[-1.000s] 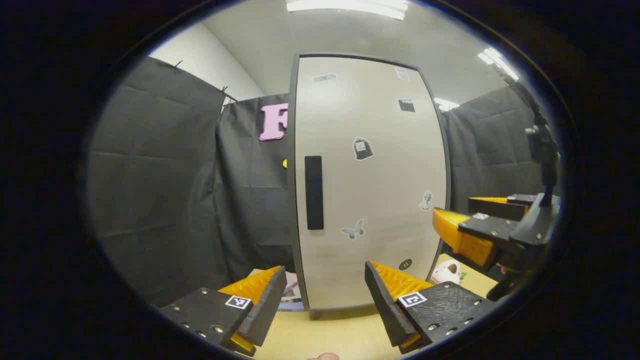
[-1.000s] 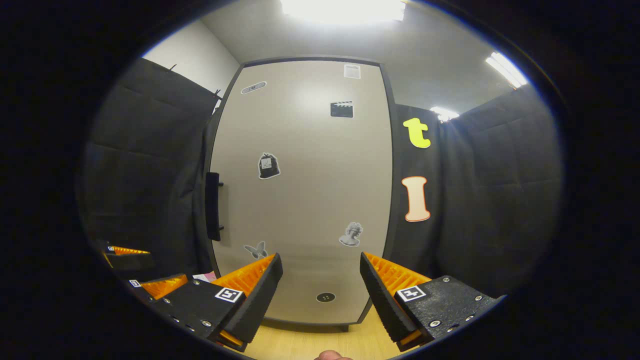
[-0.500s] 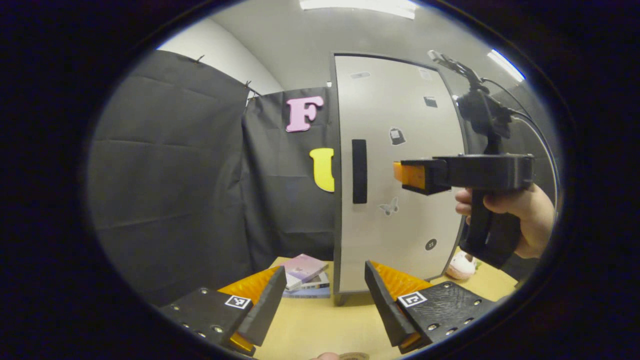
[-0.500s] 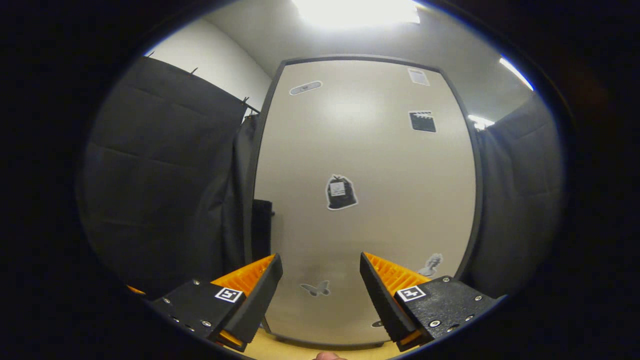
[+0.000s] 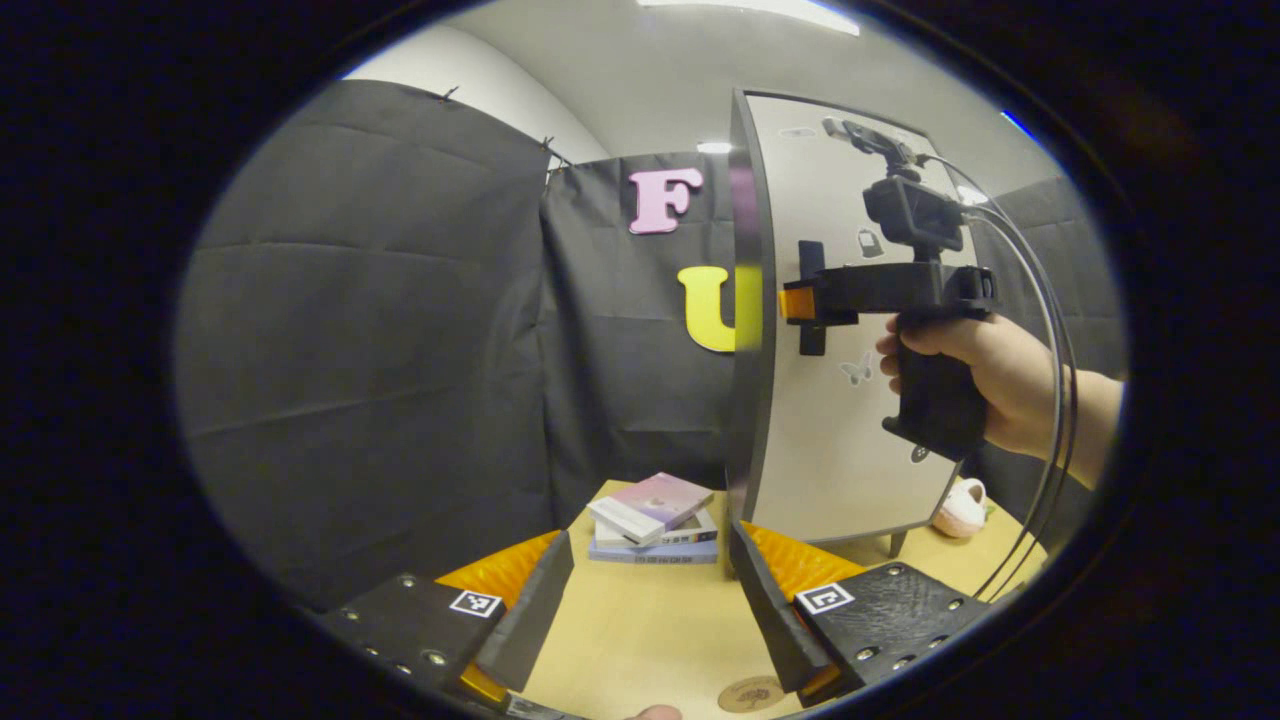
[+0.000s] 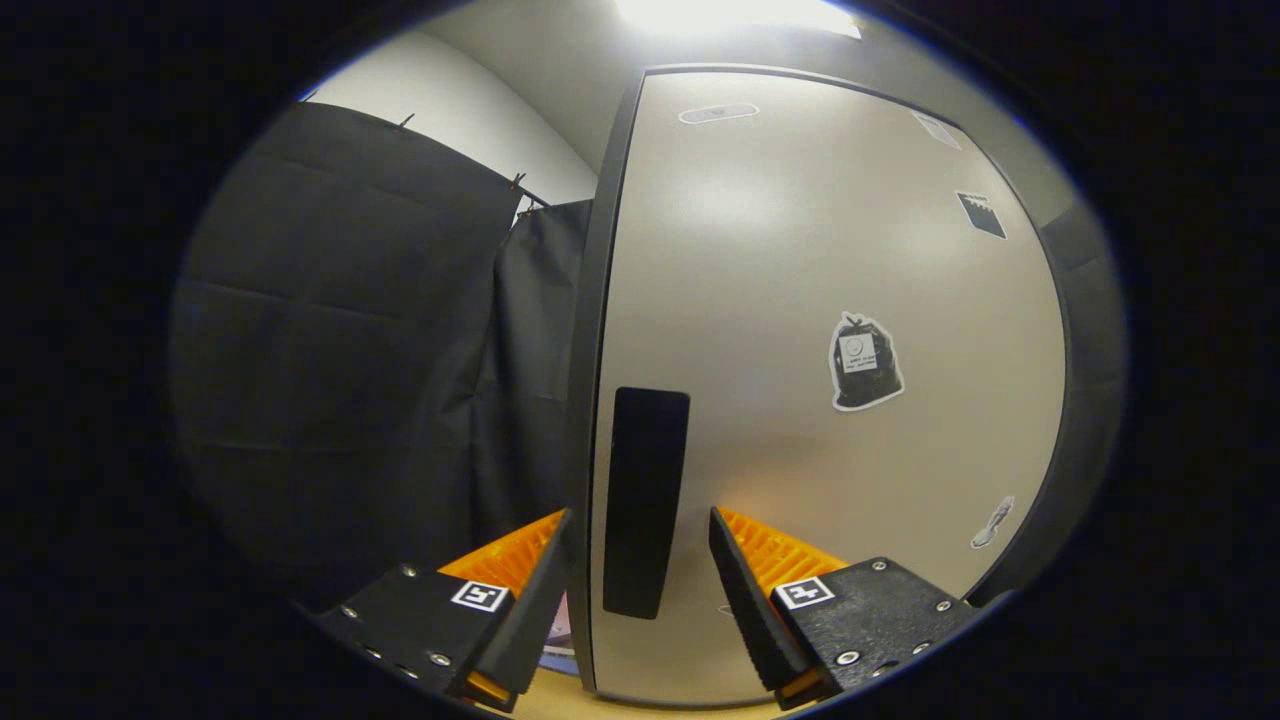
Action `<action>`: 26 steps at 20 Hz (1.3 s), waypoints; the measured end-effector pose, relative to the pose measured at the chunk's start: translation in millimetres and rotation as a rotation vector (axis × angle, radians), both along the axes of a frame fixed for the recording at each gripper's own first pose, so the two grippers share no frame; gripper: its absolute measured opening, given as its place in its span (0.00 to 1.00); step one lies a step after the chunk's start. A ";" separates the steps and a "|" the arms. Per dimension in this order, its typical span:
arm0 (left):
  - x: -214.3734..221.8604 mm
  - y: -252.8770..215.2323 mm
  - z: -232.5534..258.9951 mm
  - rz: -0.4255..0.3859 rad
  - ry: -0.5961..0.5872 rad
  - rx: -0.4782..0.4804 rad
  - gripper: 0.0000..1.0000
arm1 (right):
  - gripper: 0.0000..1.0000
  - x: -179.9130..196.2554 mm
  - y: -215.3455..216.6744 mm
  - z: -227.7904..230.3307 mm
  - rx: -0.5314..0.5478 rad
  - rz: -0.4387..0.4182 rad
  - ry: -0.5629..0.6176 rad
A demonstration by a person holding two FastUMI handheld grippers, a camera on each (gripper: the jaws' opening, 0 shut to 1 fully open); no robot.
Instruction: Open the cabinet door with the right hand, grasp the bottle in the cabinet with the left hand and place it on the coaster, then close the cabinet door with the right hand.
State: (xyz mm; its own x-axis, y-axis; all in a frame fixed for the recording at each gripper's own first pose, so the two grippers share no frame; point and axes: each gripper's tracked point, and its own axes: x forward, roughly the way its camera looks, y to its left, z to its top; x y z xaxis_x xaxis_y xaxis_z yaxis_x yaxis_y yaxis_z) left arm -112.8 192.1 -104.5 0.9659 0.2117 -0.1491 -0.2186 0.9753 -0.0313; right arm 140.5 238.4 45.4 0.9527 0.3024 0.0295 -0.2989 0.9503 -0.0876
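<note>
The tall pale cabinet [image 5: 830, 440] stands on the table with its door [image 6: 800, 330] closed, so whatever is inside is hidden. In the right gripper view my right gripper [image 6: 640, 590] is open, one finger on each side of the black vertical handle [image 6: 645, 500]. In the left gripper view that same right gripper [image 5: 798, 303] reaches the handle [image 5: 812, 297], with a hand [image 5: 990, 375] holding its grip. Lower down and nearer, my left gripper [image 5: 650, 600] is open with nothing between its fingers. A round brown coaster [image 5: 752, 693] lies on the table just below its right finger.
A small stack of books [image 5: 655, 515] lies on the wooden table [image 5: 640, 640] left of the cabinet's foot. A small pink and white figure [image 5: 962, 508] sits at the cabinet's right. Black cloth walls close in the left and back.
The right gripper has moved left along the door and now straddles the handle. My left gripper has drawn back and to the left, bringing the books and coaster into view.
</note>
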 end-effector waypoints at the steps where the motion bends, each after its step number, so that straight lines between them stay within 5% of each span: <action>1: -2.1 5.2 -2.6 0.002 0.001 -0.001 0.90 | 0.76 3.2 -2.0 -1.8 0.004 -0.021 0.015; 4: -10.0 15.5 -10.5 0.008 0.012 -0.011 0.90 | 0.37 5.6 0.2 -2.6 -0.015 -0.030 0.021; 8: -10.7 18.3 -22.3 0.006 0.035 -0.038 0.90 | 0.26 1.2 -1.1 -4.3 -0.006 0.012 0.061; 26: -20.6 -38.6 2.3 -0.072 -0.008 0.018 0.90 | 0.23 -40.4 -16.9 -7.0 -0.045 0.312 0.095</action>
